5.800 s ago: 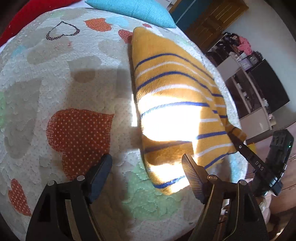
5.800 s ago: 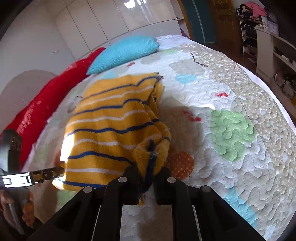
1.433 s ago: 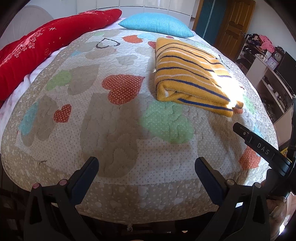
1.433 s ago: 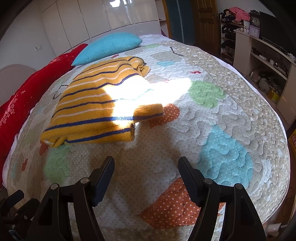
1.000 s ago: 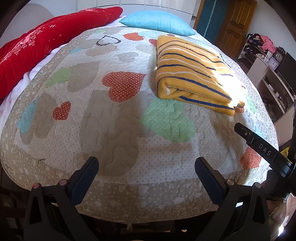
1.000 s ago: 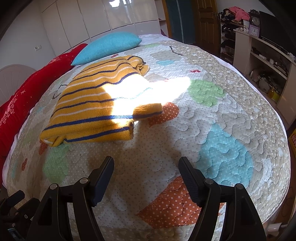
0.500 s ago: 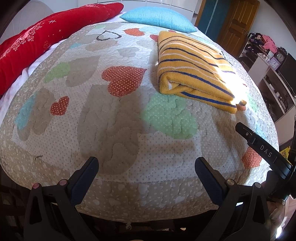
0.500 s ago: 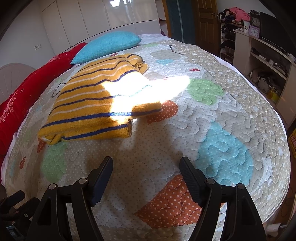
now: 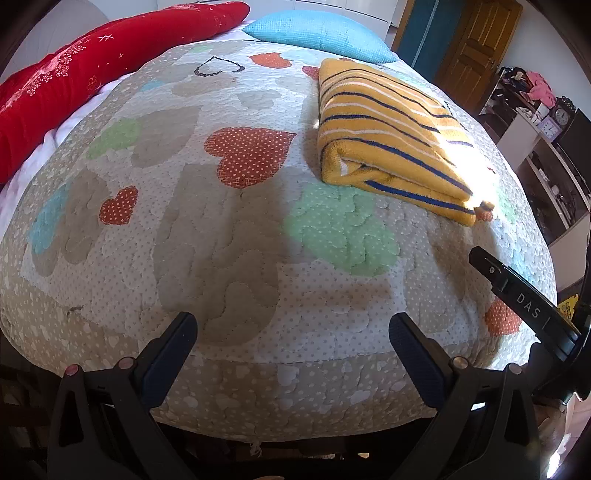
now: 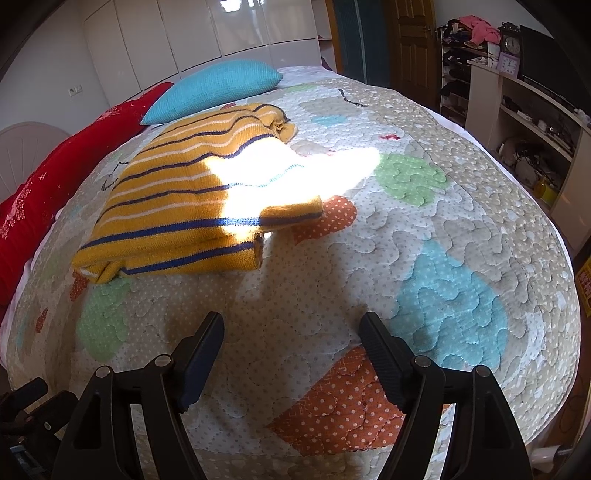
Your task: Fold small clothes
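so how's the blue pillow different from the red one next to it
The blue pillow is a short, pointed-cornered cushion with a waffle-like knit; the red pillow is a long bolster running down the bed's side. The blue one is plain, while the red one carries small white snowflake-like marks. Both lie on the bed near the quilt, apart from the folded striped sweater.

The folded sweater [image 9: 384, 136] is yellow with dark blue and white stripes. The bed quilt [image 9: 229, 236] is beige and white with tiny dots and red, green and blue hearts. One pillow [image 9: 317, 31] is bright blue, the long one [image 9: 74, 74] is red
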{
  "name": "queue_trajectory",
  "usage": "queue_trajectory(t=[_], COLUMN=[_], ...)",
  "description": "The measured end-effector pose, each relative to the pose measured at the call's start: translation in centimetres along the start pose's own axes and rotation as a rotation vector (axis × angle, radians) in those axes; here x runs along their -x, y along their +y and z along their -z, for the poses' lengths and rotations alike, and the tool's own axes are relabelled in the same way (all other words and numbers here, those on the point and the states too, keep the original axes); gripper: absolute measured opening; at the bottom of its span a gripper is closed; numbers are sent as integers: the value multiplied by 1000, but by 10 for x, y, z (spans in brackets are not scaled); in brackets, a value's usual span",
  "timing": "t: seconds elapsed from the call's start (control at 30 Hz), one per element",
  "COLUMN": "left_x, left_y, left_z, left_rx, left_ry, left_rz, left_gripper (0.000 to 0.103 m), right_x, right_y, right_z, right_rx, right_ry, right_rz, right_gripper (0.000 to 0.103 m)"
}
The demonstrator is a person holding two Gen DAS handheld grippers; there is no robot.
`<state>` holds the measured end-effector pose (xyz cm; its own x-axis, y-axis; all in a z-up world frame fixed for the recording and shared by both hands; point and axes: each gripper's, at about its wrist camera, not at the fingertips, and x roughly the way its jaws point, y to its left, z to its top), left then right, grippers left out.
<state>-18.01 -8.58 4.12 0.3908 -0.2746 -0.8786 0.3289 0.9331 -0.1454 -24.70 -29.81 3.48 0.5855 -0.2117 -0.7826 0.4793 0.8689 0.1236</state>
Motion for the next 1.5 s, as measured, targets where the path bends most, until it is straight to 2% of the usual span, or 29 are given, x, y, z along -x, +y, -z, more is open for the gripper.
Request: queue_trajectory(t=[1.03,1.5], left_x=[0,18], left_y=[4,-2], left_z=[0,-2], left_rx=[24,-19], left_ry=[2,-115], left_rz=[-1,-58], left_gripper=[103,103], right_x=[-5,-8], right_y=[3,7], right_z=[3,3], right_rx=[41,61], right_ry=[-9,-11], right_rz=[27,45], right_gripper=[86,90])
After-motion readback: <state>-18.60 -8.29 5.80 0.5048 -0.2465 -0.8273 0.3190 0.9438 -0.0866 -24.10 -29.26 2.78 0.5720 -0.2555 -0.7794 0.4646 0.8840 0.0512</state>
